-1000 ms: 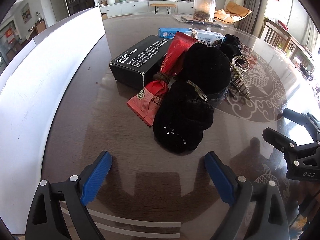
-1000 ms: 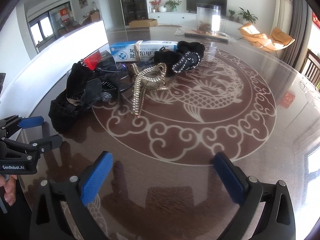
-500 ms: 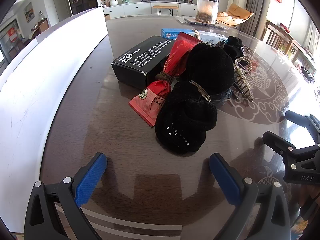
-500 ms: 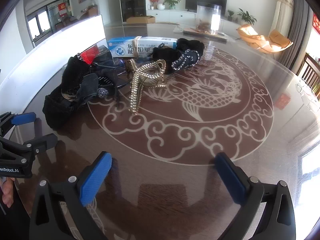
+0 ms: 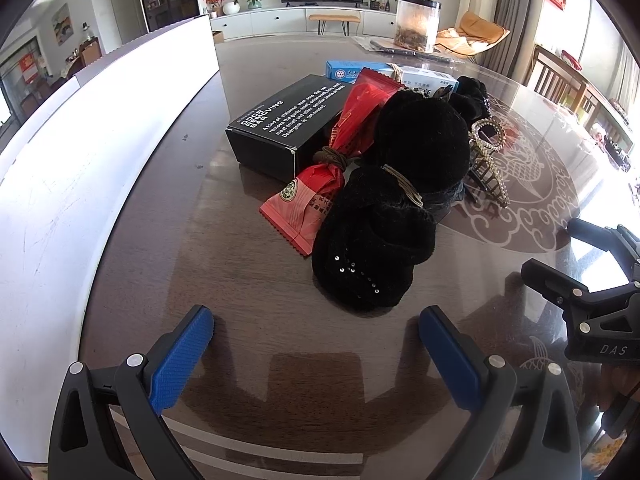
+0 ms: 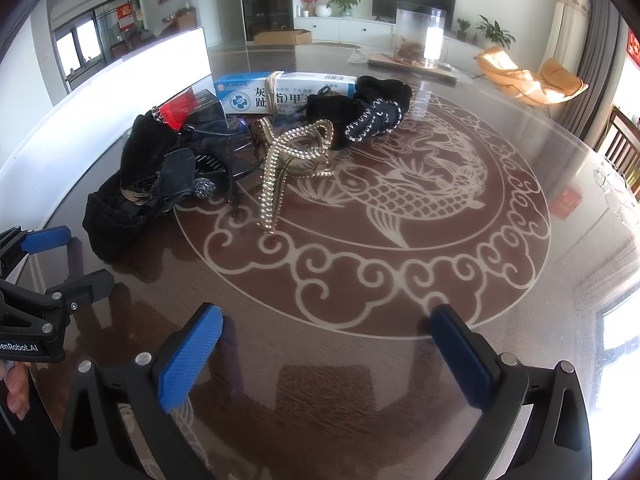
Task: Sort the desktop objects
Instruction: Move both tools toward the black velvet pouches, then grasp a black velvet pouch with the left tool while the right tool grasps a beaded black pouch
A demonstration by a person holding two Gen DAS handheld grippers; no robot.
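Facing black box (image 5: 286,130), left view only

Counts on the desk (image 6: 400,360): one black box (image 5: 286,130) with white lettering; one red snack packet (image 5: 320,184) tied with a band; one blue-and-white medicine box (image 6: 276,94), possibly two banded together, cannot tell; one gold beaded hair claw (image 6: 288,160); one dark hair claw (image 6: 216,168) with a glitter ball; two black fabric bundles, the large one (image 5: 384,216) nearest, a smaller stitched one (image 6: 372,114) farther back. Two grippers: left gripper (image 5: 316,332), right gripper (image 6: 326,330).
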